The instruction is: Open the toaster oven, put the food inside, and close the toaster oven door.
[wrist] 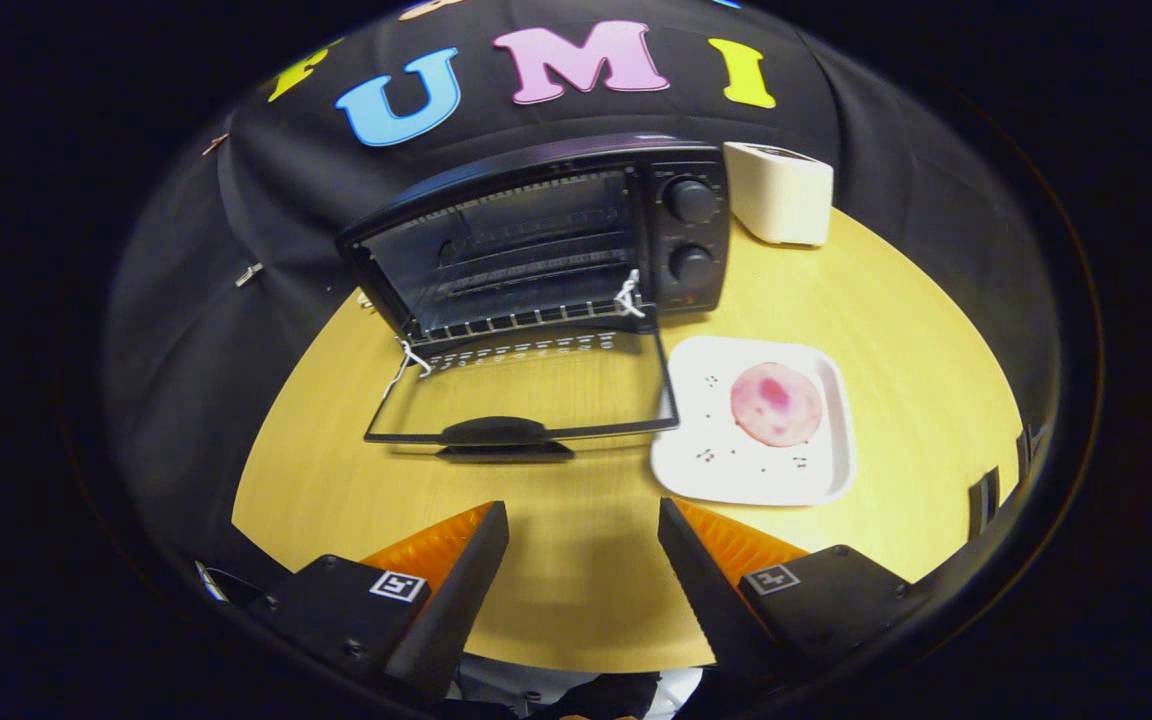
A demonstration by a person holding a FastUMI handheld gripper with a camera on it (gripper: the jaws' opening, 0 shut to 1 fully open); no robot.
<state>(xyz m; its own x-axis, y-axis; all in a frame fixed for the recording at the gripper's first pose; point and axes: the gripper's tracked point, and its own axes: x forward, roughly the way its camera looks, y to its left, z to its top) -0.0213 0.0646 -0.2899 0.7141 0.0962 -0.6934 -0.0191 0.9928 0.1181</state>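
A black toaster oven (556, 235) stands at the back of the wooden table (576, 560), its glass door (526, 395) folded down flat toward me, with a dark handle (496, 432) at its front edge. Inside, a wire rack (526, 290) shows. To the right of the door sits a white square plate (806, 470) holding a round pink slice of food (776, 403). My gripper (583, 525) hangs above the table, well short of the door and plate, open with nothing between its fingers.
A white boxy appliance (781, 192) stands beside the oven's right side at the back. White string (626, 295) is tied at the door hinges. The table's curved edge runs close on the left and right, with black cloth behind.
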